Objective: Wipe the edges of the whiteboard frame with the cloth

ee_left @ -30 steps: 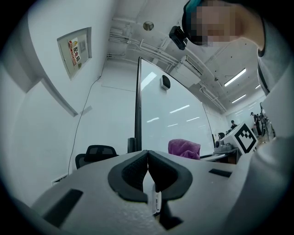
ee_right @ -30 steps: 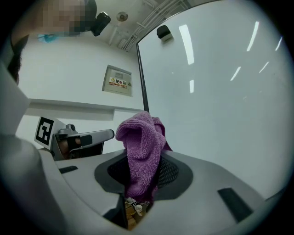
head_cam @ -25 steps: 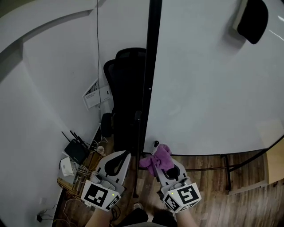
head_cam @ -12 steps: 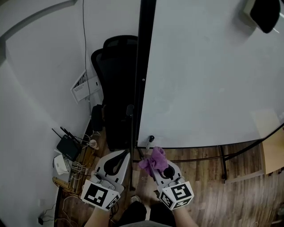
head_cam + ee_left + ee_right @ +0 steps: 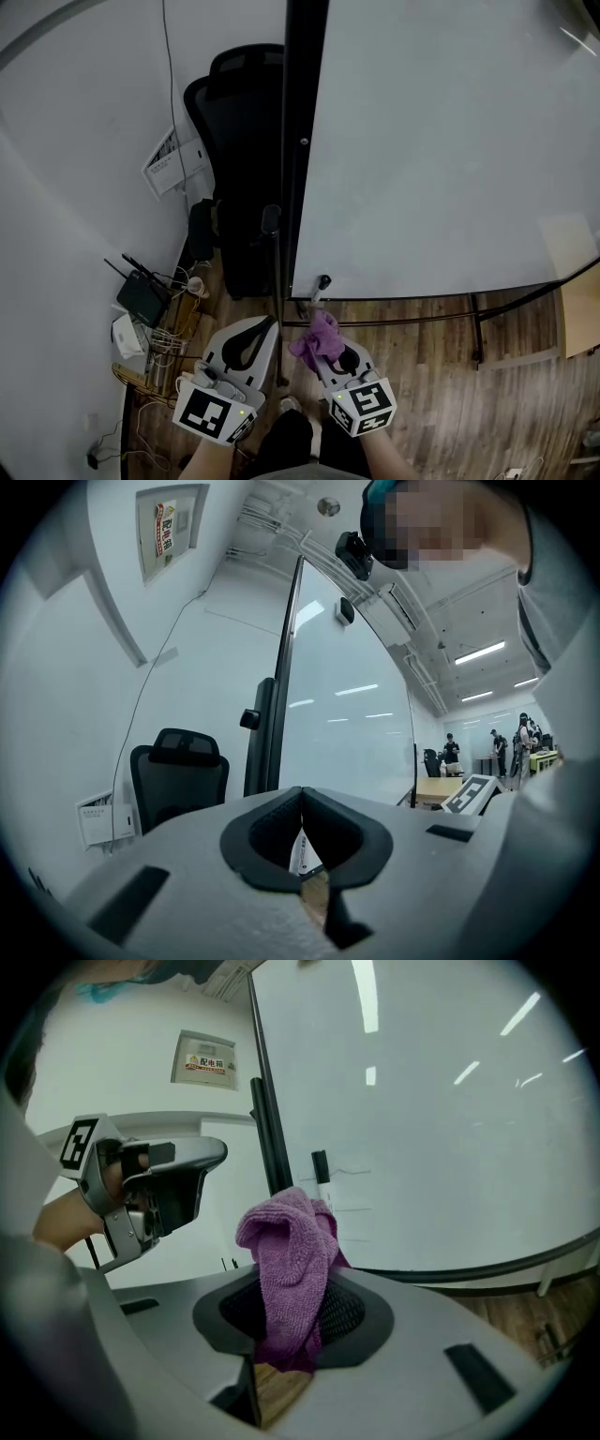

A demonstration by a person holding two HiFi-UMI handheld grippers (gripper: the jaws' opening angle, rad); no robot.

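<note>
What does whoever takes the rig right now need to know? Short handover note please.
Left gripper: jaws together, empty, held low beside the right one.
Right gripper: shut on the purple cloth.
Whiteboard frame: black left and bottom edges are ahead. The cloth sits just short of the bottom-left corner, near a marker, with no visible contact.
Done: cloth gripped; no wiping evident.
Left: press the cloth to the frame and run it along each edge.

Purple cloth (image 5: 319,339), black whiteboard frame (image 5: 300,103), black chair (image 5: 232,141)
</note>
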